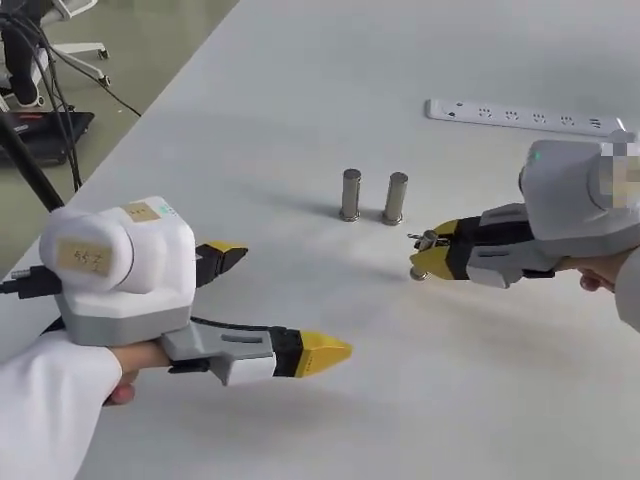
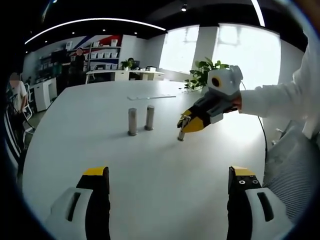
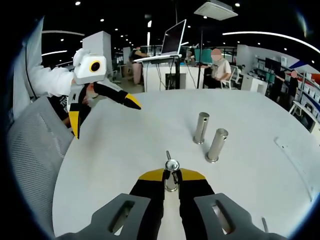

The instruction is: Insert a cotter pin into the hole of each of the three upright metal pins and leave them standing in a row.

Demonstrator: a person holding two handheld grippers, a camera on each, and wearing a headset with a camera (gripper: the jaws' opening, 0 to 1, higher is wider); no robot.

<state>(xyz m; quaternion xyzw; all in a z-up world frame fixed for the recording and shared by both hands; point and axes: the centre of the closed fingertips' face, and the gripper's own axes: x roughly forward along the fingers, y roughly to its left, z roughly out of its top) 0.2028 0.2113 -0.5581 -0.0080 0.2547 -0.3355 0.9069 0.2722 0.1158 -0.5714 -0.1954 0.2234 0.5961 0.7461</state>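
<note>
Third metal pin [image 1: 418,272]: upright on the worktop [image 1: 300,100], just right of the other two and a little nearer the person. Mostly hidden behind a yellow jaw tip in the head view, where little more than its foot shows. In the right gripper view a short length of its grey shaft [image 3: 171,184] shows between the jaws.

Cotter pin [image 1: 427,240]: thin bright wire with a round loop at its head, seen best in the right gripper view [image 3: 172,164]. Its lower end is covered, so how far it sits in the hole cannot be told.

Right hand-held gripper [image 1: 424,250]: jaws pressed together, pinching the cotter pin directly above the third pin.

Two metal pins [image 1: 350,194] [image 1: 395,198]: smooth steel cylinders with slightly flared feet, standing free side by side, apart from each other. Their cross-holes are too small to make out.

Left hand-held gripper [image 1: 292,300]: jaws spread wide with nothing between them, held above the worktop well apart from the pins. Its body is a white and grey shell with black jaws and yellow tips.

Worktop: pale, matt and rounded at its far edge in the gripper views. A white power strip [image 1: 520,116] lies flat beyond the pins, cut off at the right in the head view.
</note>
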